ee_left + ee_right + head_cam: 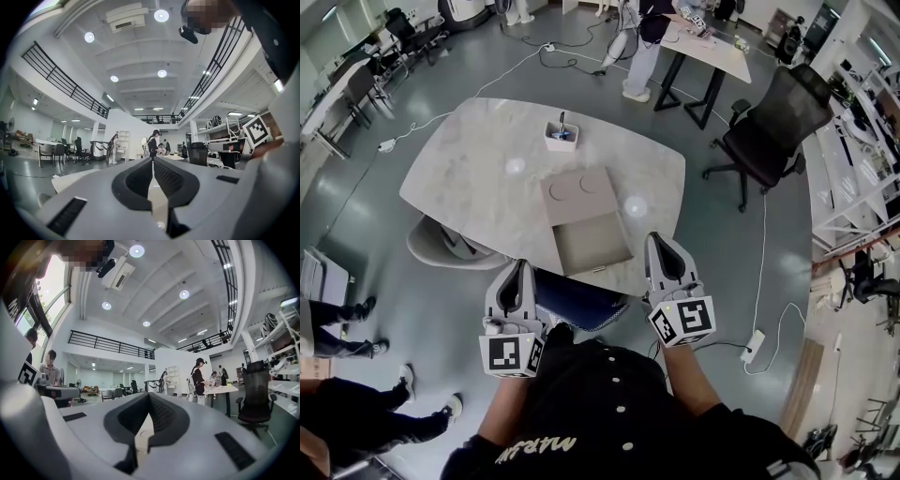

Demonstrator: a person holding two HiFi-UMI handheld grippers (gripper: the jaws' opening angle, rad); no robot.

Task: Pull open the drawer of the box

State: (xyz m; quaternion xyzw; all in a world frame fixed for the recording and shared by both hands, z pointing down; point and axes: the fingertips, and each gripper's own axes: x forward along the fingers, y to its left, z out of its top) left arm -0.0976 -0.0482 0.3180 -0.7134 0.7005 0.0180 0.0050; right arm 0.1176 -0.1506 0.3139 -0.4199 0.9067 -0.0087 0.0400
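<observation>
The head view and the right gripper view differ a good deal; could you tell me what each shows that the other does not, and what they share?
Only the head view: the box on the table with its drawer pulled out, and a white container behind it. Only the right gripper view: the ceiling lights, the balcony railing, and the jaws meeting with nothing between them. Both: the right gripper and the black office chair.

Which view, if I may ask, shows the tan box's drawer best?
The head view: the tan cardboard box and its open drawer show fully. The gripper views show at most a sliver between shut jaws.
</observation>
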